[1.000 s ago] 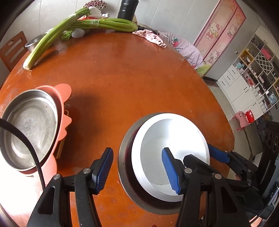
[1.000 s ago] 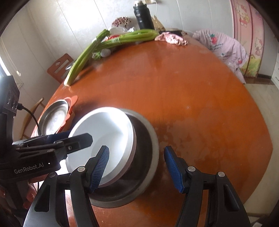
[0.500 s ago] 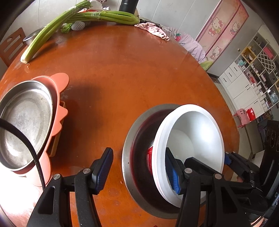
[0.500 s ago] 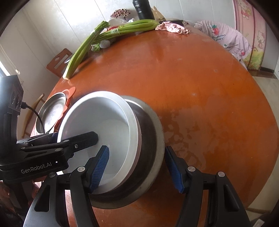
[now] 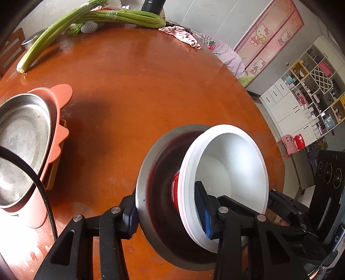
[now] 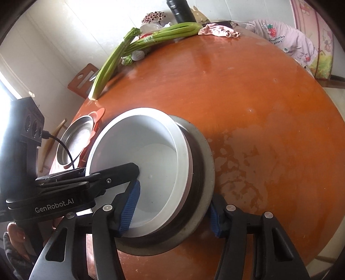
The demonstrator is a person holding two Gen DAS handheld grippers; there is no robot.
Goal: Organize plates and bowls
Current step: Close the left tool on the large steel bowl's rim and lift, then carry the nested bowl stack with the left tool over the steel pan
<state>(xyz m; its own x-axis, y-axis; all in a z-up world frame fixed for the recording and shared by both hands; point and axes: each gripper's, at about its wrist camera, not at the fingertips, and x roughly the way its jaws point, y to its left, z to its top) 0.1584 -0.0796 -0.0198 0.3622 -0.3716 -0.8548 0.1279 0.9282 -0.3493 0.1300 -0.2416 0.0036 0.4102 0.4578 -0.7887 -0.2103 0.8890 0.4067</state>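
Observation:
A white bowl with a red outside sits tilted inside a wide steel bowl on the round orange table. My left gripper is closing across the stack's near left side. One pad presses the steel rim from outside and the other presses the white bowl's inner wall. In the right wrist view my right gripper is closing on the opposite side, with one pad inside the white bowl and one behind the steel rim. The left gripper's finger reaches into the bowl beside it.
A steel pan rests on a pink tray at the table's left edge. Celery stalks, a pink cloth and a black bottle lie at the far side. A wooden chair stands beyond the table.
Both grippers' jaws have narrowed from wide apart onto the stacked bowls. The white bowl has tipped up inside the steel bowl, and the stack fills more of both views.

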